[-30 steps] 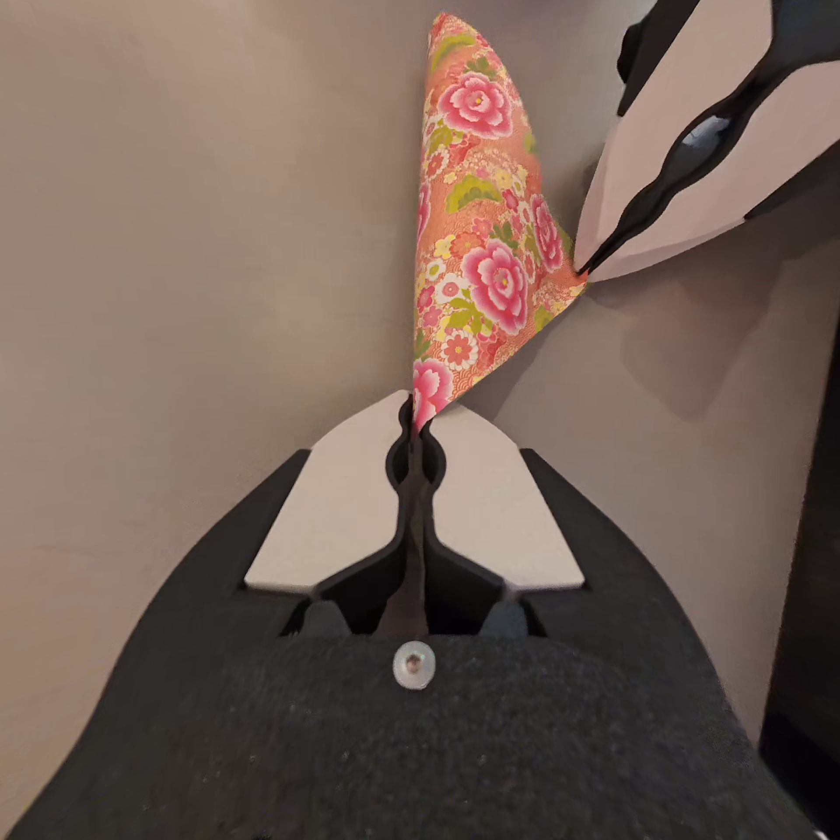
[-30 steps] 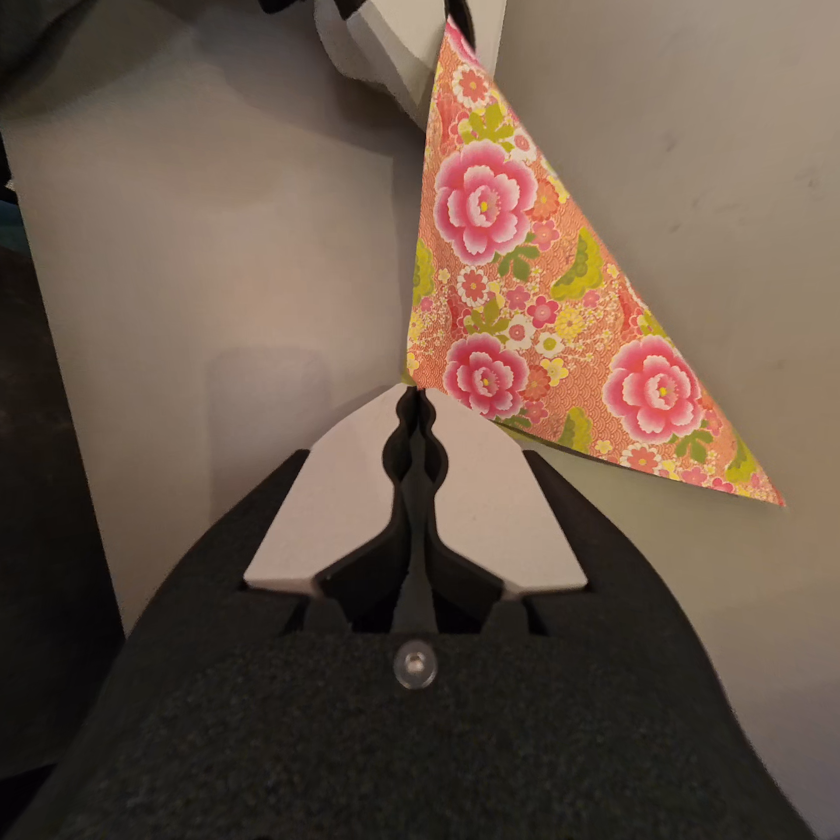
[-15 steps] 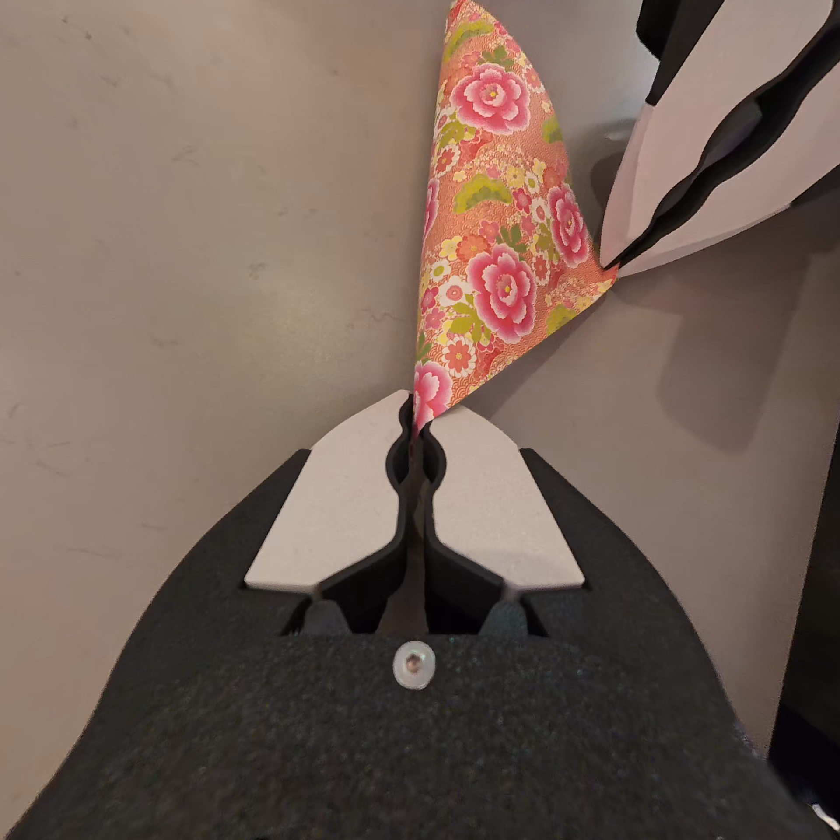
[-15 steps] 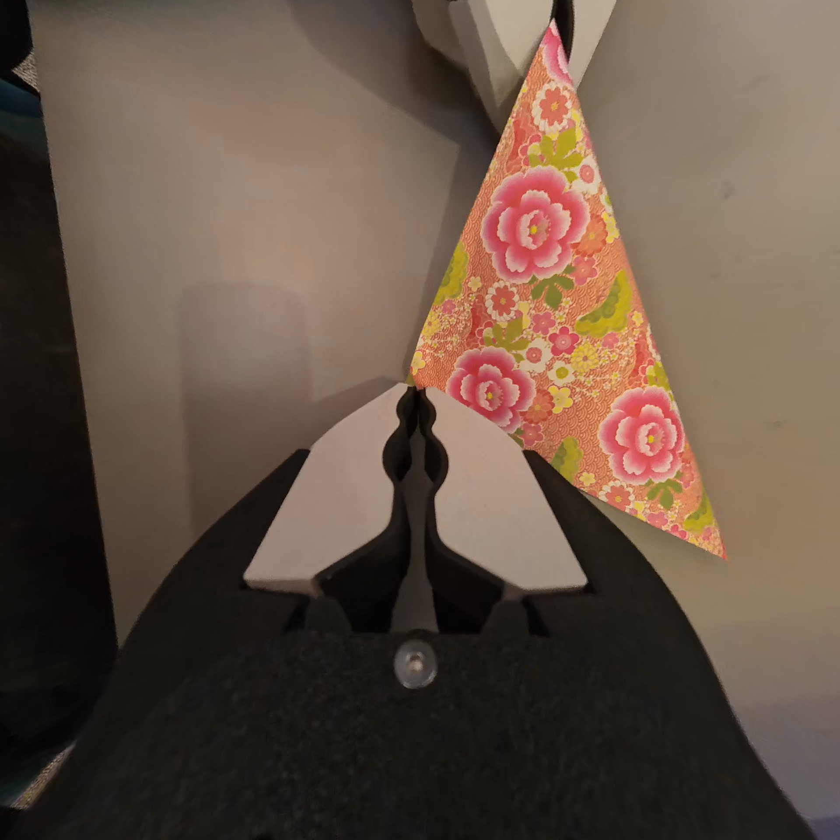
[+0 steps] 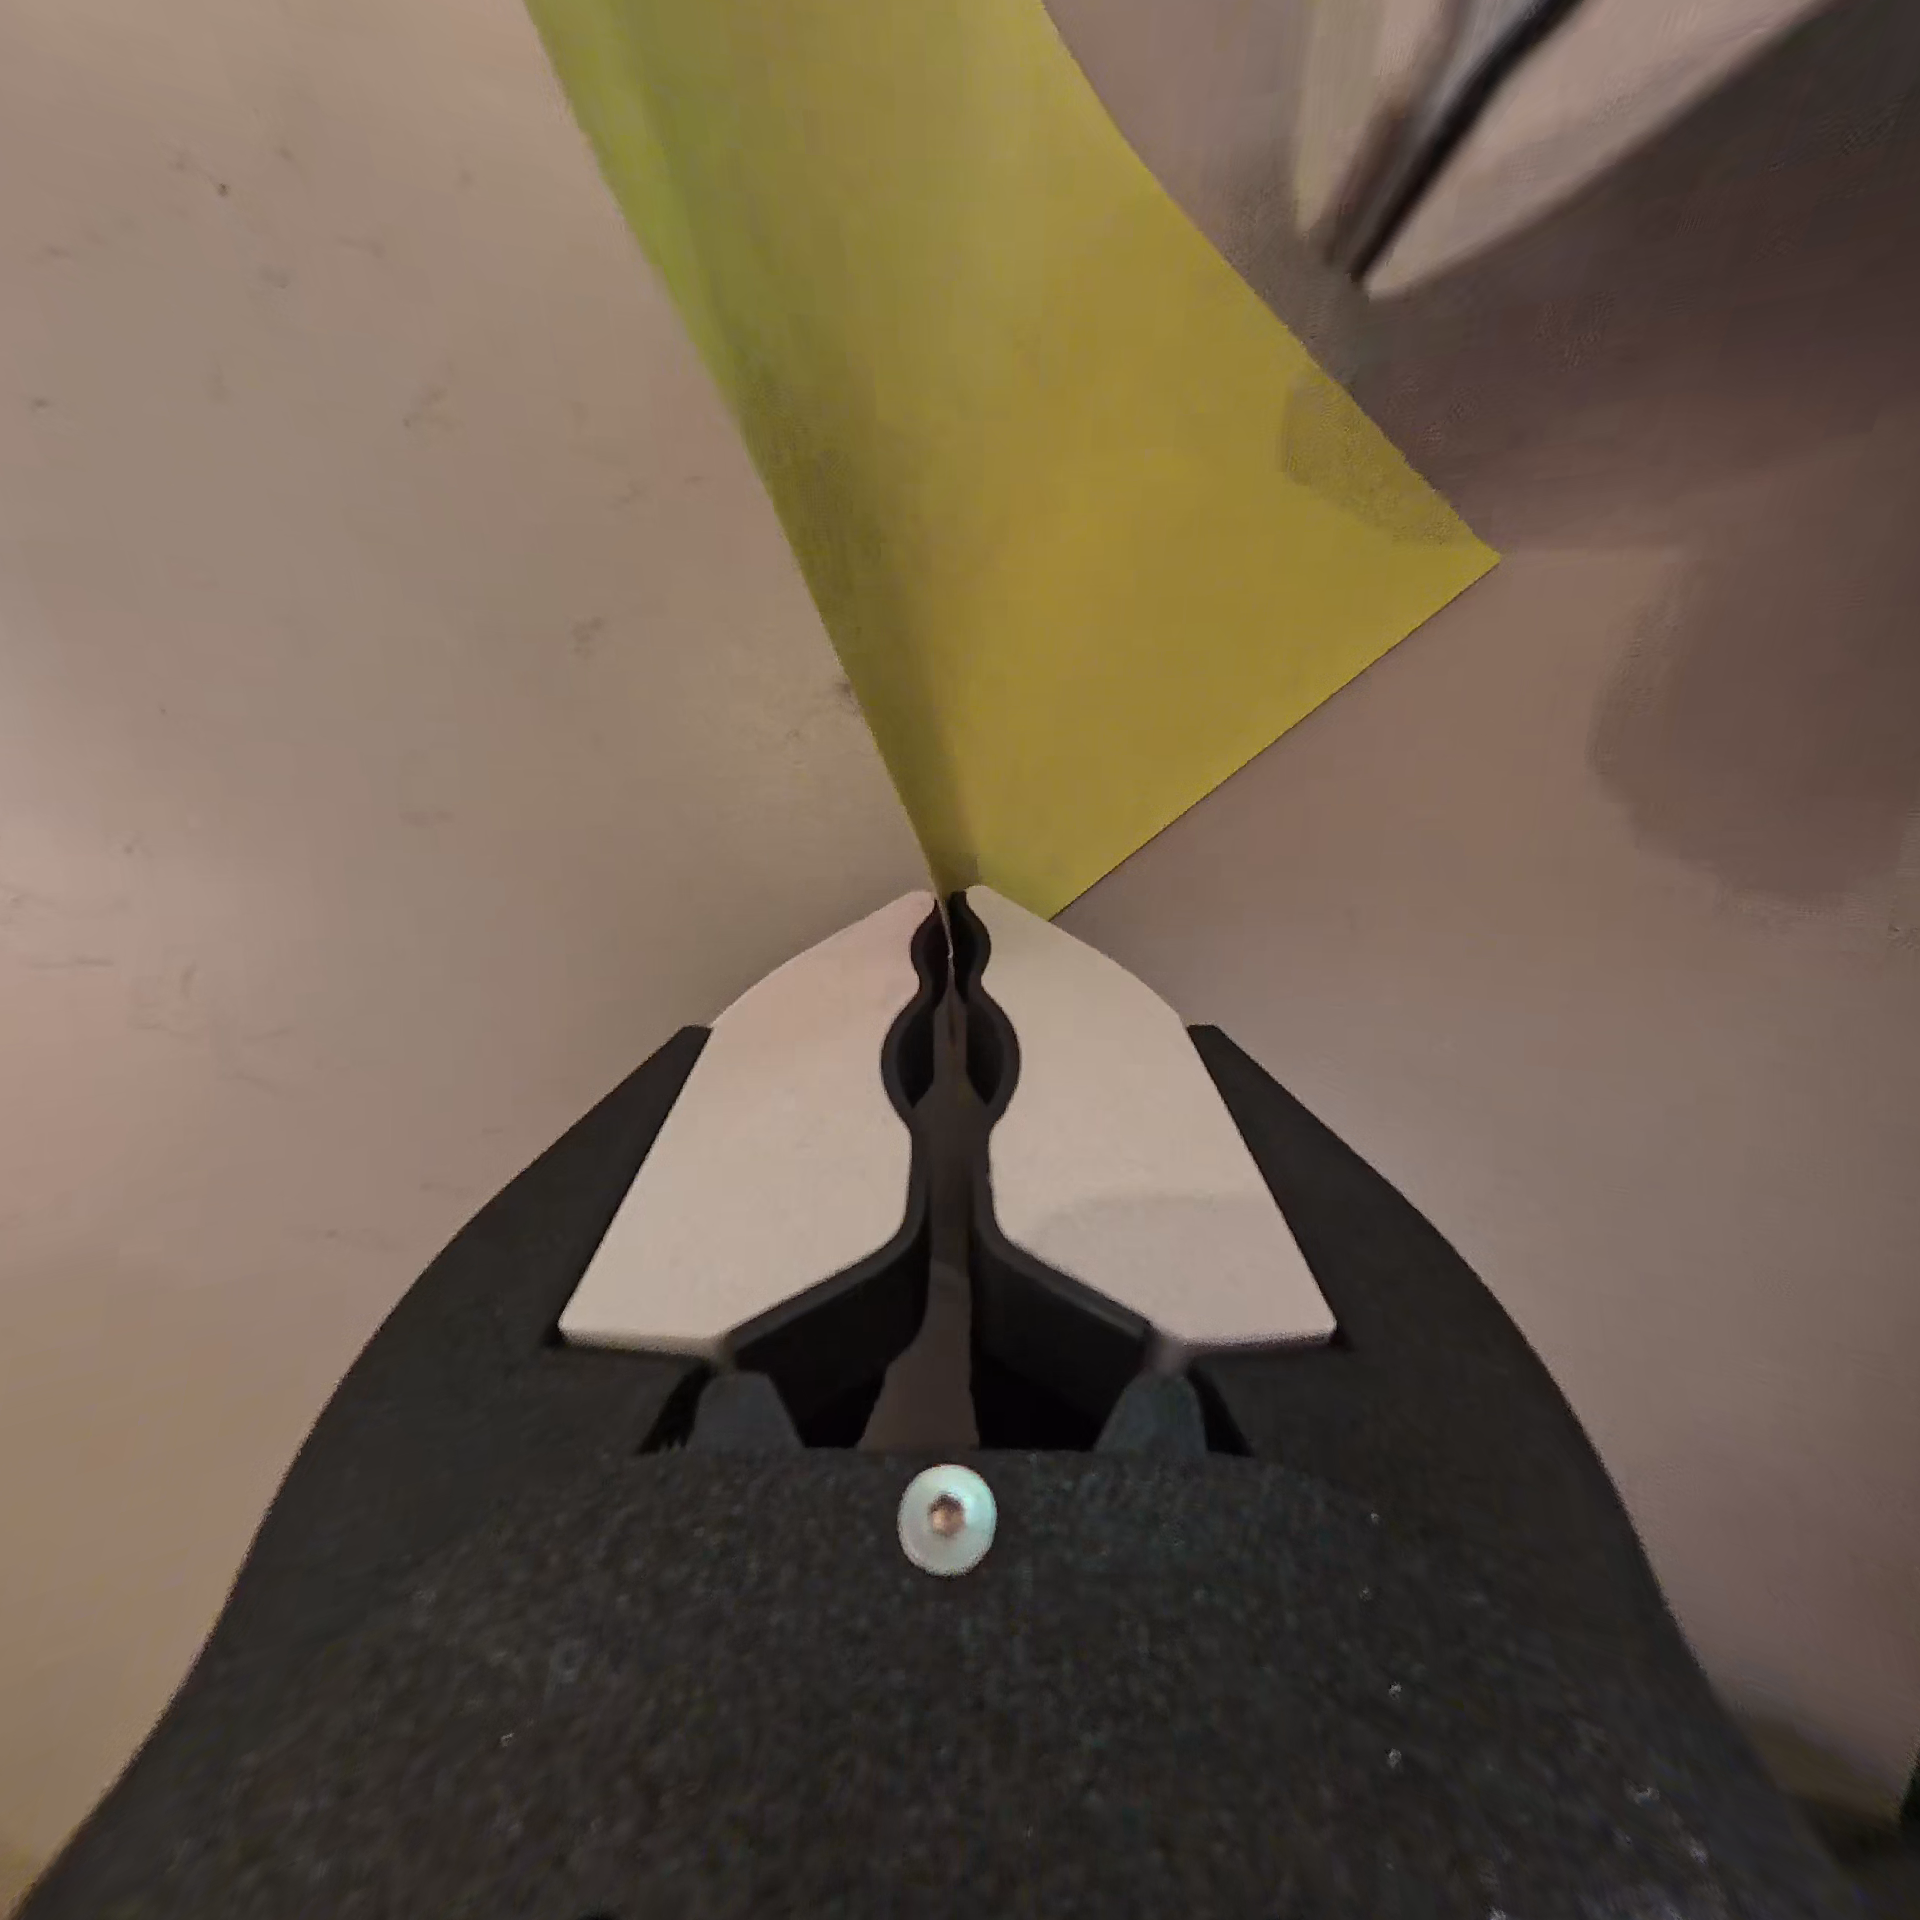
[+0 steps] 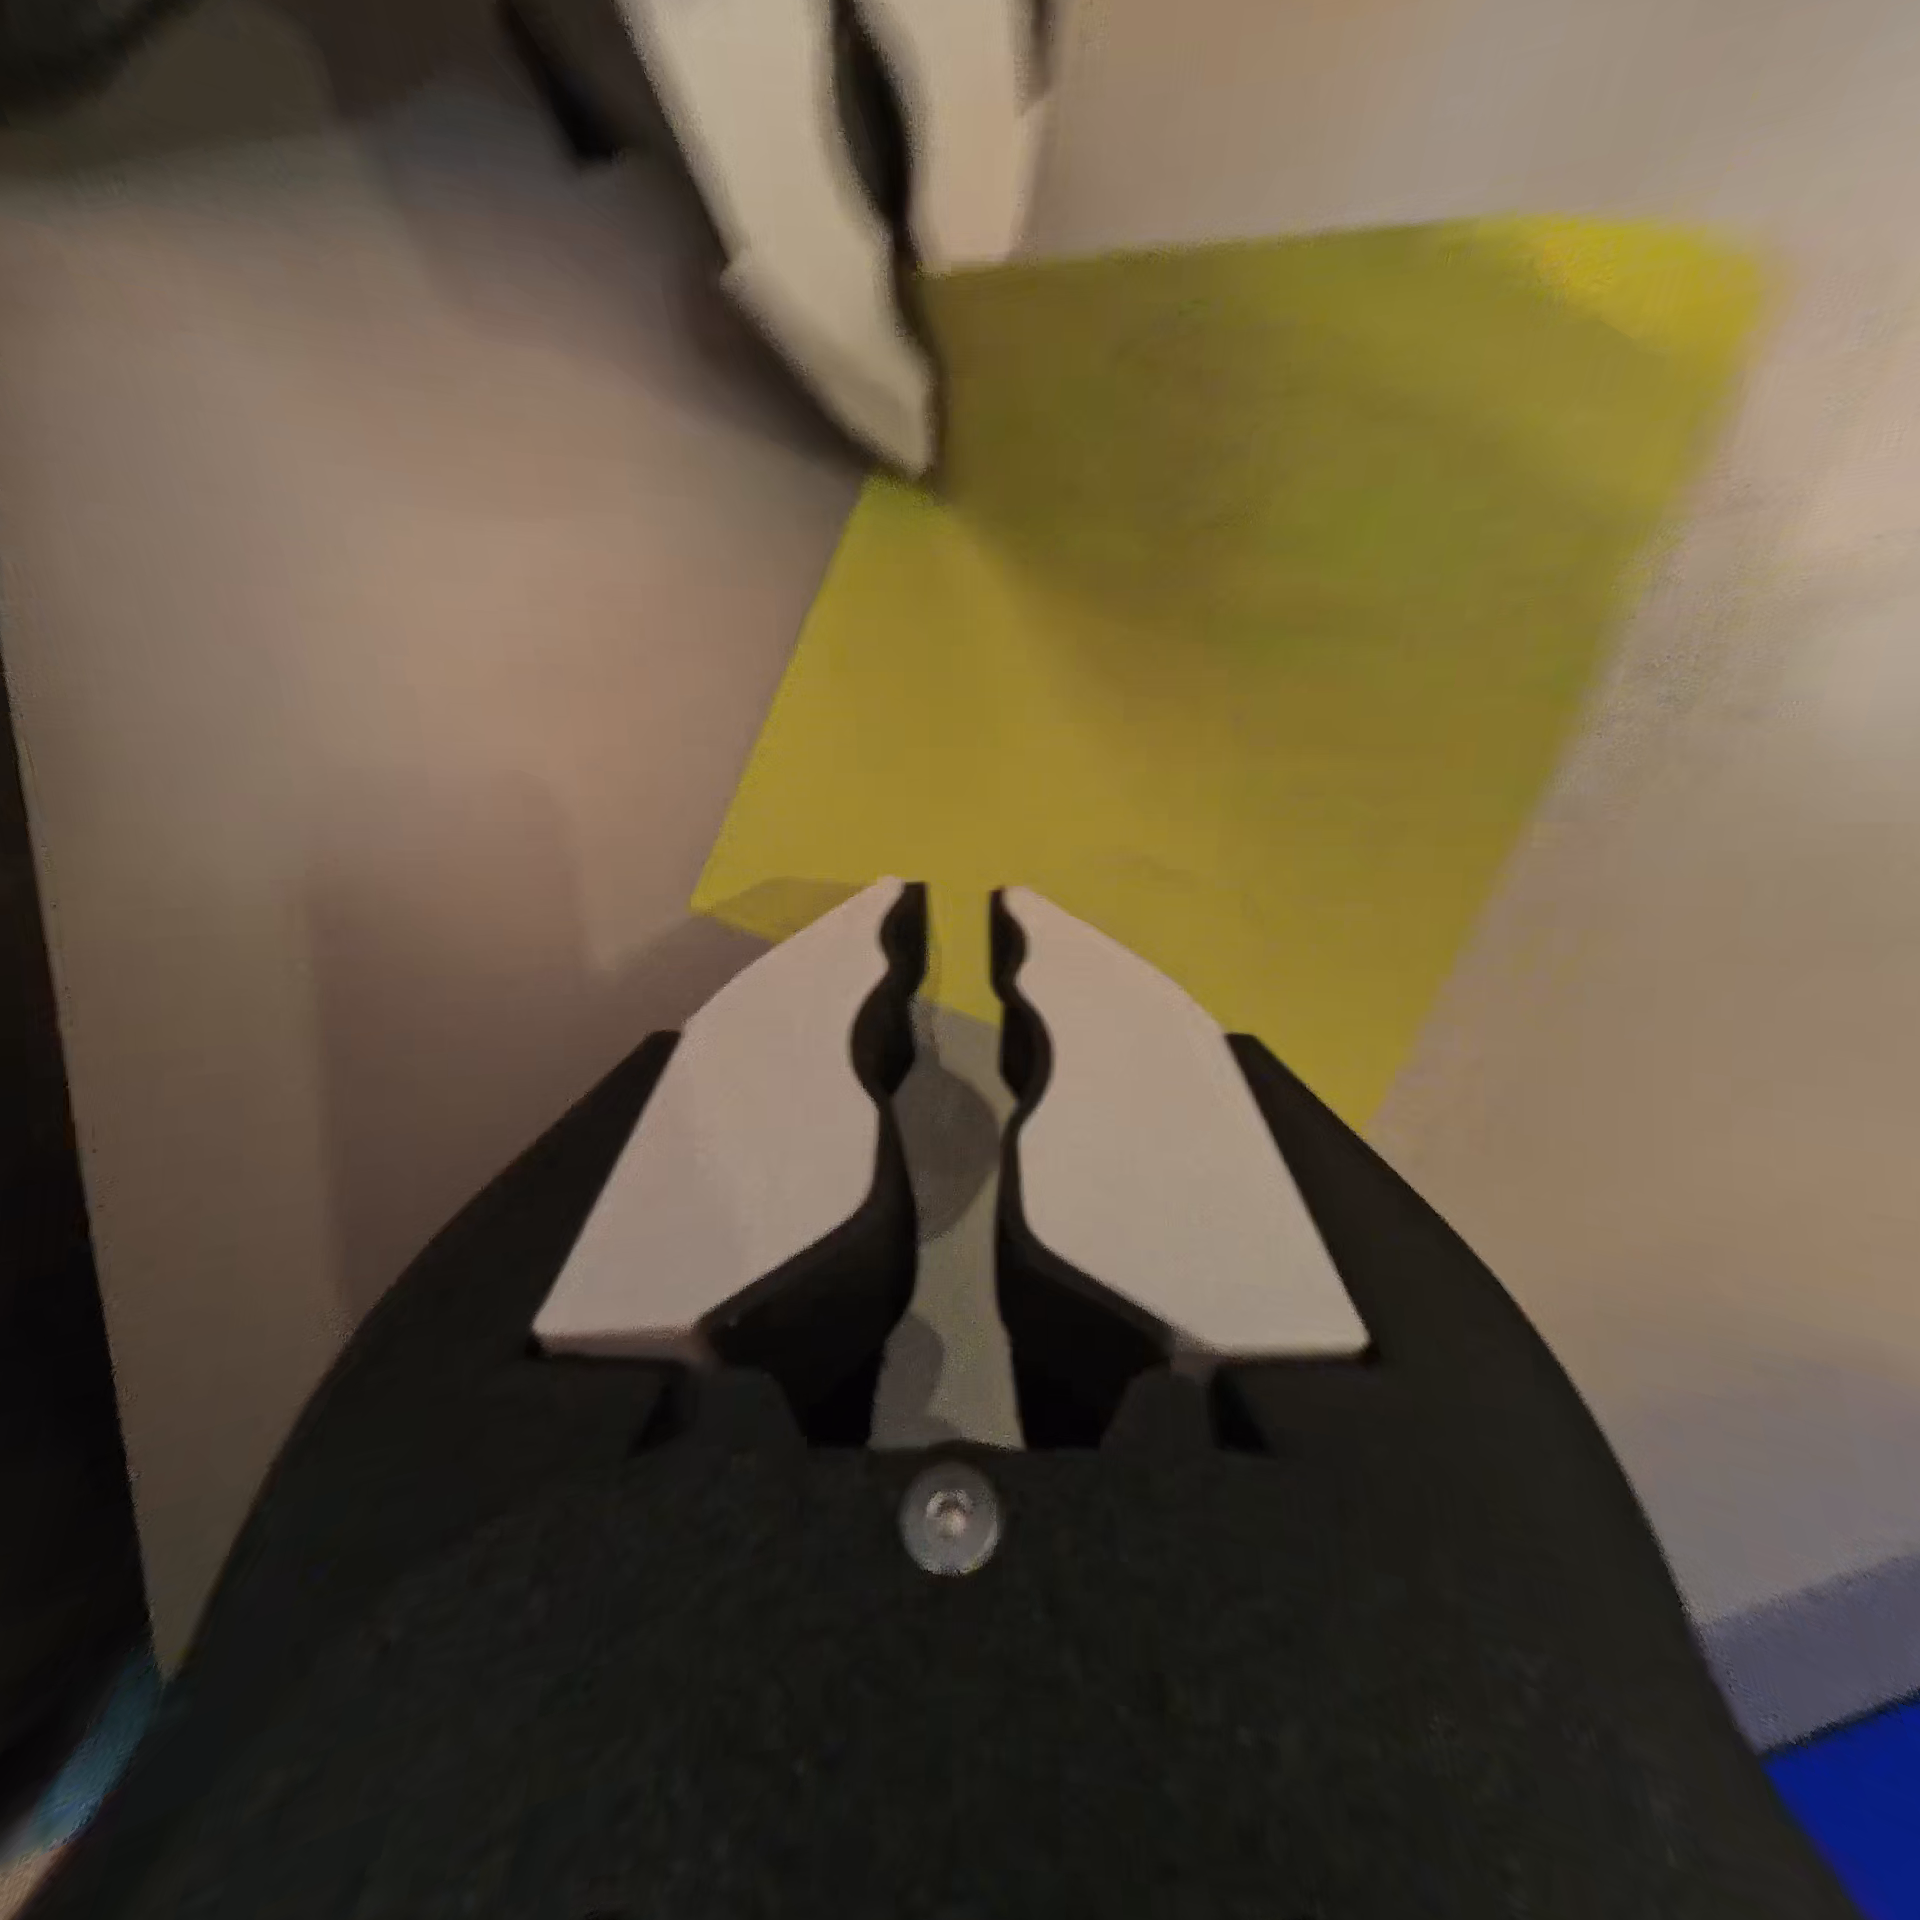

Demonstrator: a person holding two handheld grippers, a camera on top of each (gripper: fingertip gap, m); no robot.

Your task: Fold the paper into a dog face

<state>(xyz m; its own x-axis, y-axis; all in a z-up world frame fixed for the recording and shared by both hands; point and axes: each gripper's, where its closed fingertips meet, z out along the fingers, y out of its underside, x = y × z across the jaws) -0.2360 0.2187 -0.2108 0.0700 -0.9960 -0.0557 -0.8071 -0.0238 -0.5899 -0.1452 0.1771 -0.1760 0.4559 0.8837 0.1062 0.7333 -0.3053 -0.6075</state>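
- Yellow-green paper (image 5: 1039,499) filled the middle of my left wrist view, its plain side toward the camera, rising from the fingertips and curving off the top edge.
- My left gripper (image 5: 952,906) had its jaws pressed together on the paper's near corner, with the sheet lifted above the beige table (image 5: 364,623).
- My right gripper (image 5: 1538,135) showed in the far right of that view as a blurred pale shape; I could not tell there whether it touched the sheet.
- From the right wrist view, my right gripper (image 6: 956,894) stood slightly spread, a narrow gap between its tips, and gripping nothing; the paper (image 6: 1247,644) lay just beyond them.
- In that view the left gripper (image 6: 914,343) came in from the far upper left, tips at the sheet's far left corner, heavily blurred.
- A blue patch (image 6: 1849,1413) sat at the near right edge.
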